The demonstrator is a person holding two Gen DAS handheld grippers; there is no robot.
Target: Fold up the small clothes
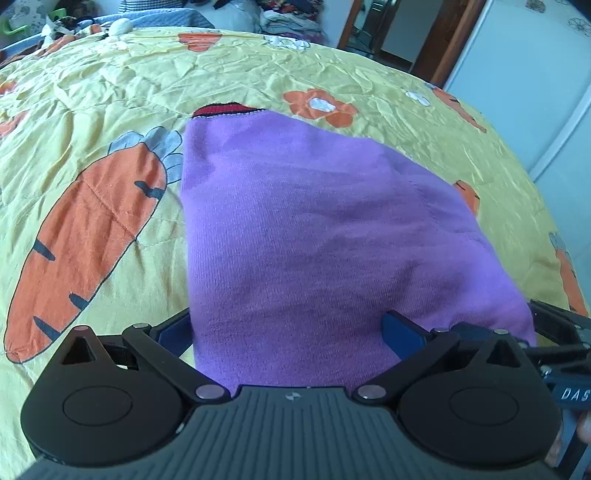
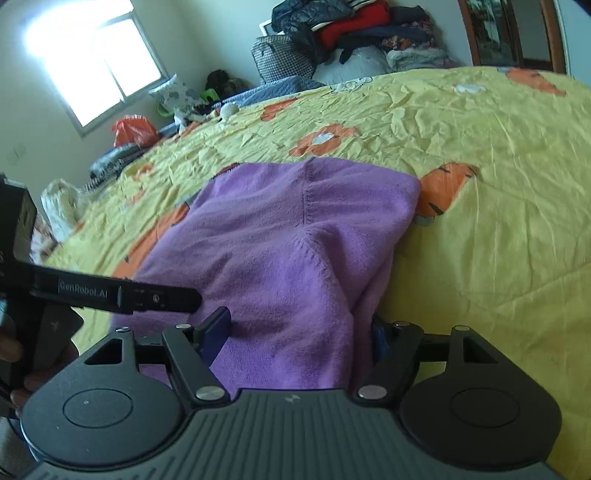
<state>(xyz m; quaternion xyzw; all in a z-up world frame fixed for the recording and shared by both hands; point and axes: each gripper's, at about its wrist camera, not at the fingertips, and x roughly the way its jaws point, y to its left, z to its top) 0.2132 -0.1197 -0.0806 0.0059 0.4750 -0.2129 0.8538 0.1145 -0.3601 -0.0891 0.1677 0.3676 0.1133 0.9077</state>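
Purple knit garment [image 1: 314, 236] on carrot-print quilt [image 1: 92, 229]

It lies between both tools' wide-spread jaws: left gripper [image 1: 291, 332] and right gripper [image 2: 295, 332], neither visibly pinching the cloth.

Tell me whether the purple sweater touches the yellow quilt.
Touching. The left wrist view shows the purple sweater lying flat on the yellow quilt, no gap at its edges.

We see a bed under a crumpled yellow quilt [image 2: 480, 155] printed with orange carrots. A bright window [image 2: 92, 62] glares from the pale wall, piled clothes [image 2: 351, 29] sit behind, and a wooden door frame [image 1: 454, 40] stands nearby.
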